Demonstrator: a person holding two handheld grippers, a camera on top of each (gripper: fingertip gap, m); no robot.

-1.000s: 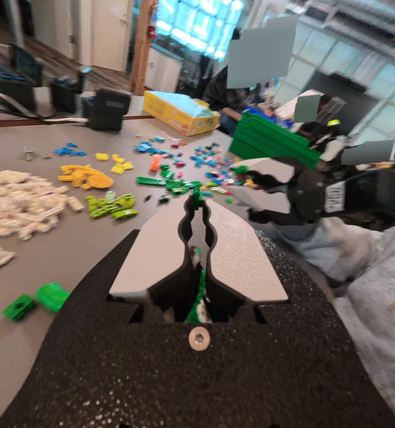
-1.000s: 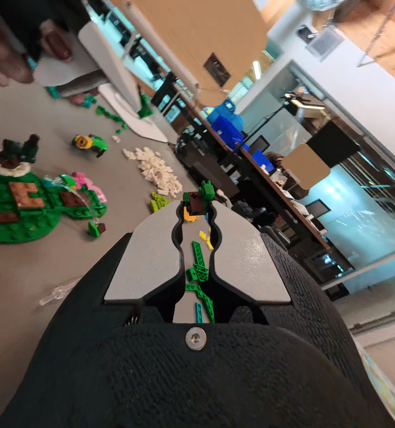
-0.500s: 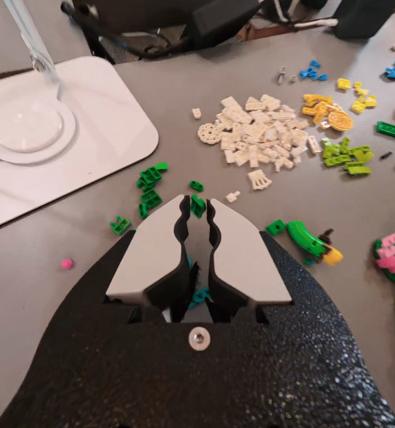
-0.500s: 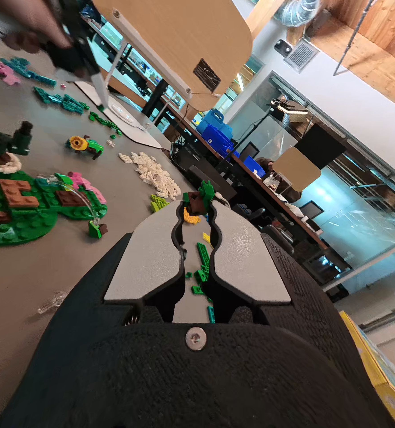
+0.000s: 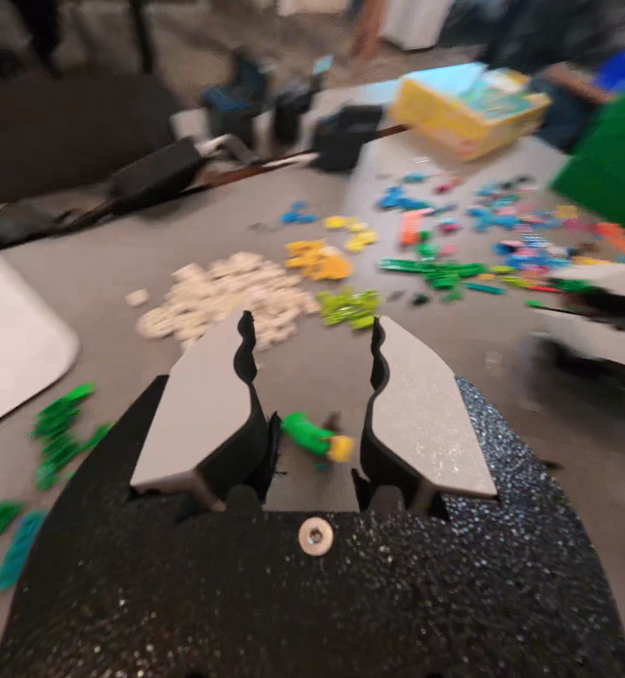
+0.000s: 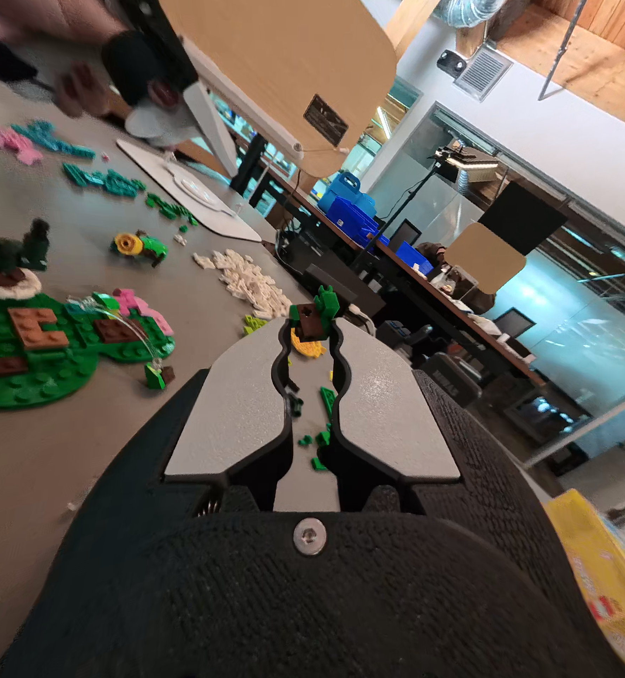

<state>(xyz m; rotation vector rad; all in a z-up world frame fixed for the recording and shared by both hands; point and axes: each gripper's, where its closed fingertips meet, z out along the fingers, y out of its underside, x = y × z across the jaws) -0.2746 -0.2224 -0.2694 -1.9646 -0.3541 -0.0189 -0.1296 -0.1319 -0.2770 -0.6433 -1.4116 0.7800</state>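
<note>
Left claw (image 5: pixel 310 323) first: fingers spread wide over the grey table (image 5: pixel 157 234), nothing between the tips. The view is badly blurred. Off to its left, a white rounded board (image 5: pixel 14 345) and a scatter of green bricks (image 5: pixel 58 422). Just beyond its left fingertip lies the heap of white bricks (image 5: pixel 226 293); beyond the right fingertip, a lime-green cluster (image 5: pixel 351 306), with yellow pieces (image 5: pixel 318 257) farther out. Down between the finger bases, on the table, a green-and-yellow brick piece (image 5: pixel 314 438) lies free of both fingers. Far right, the other gripper shows as a blur at the edge.

Over to the right claw (image 6: pixel 311 324): fingers nearly together, pinching a small brown-and-green brick assembly (image 6: pixel 313 315) right at the tips, both pads pressed on it, raised above the table. To its left sits the green baseplate build (image 6: pixel 36 367) with brown and pink parts. Ahead and left, the white brick heap (image 6: pixel 248 279); just behind the held piece, a yellow round piece (image 6: pixel 307 348). Between the fingers lower down, loose green bits (image 6: pixel 325 400) lie on the table. At lower right, a yellow box (image 6: pixel 604 572).
</note>
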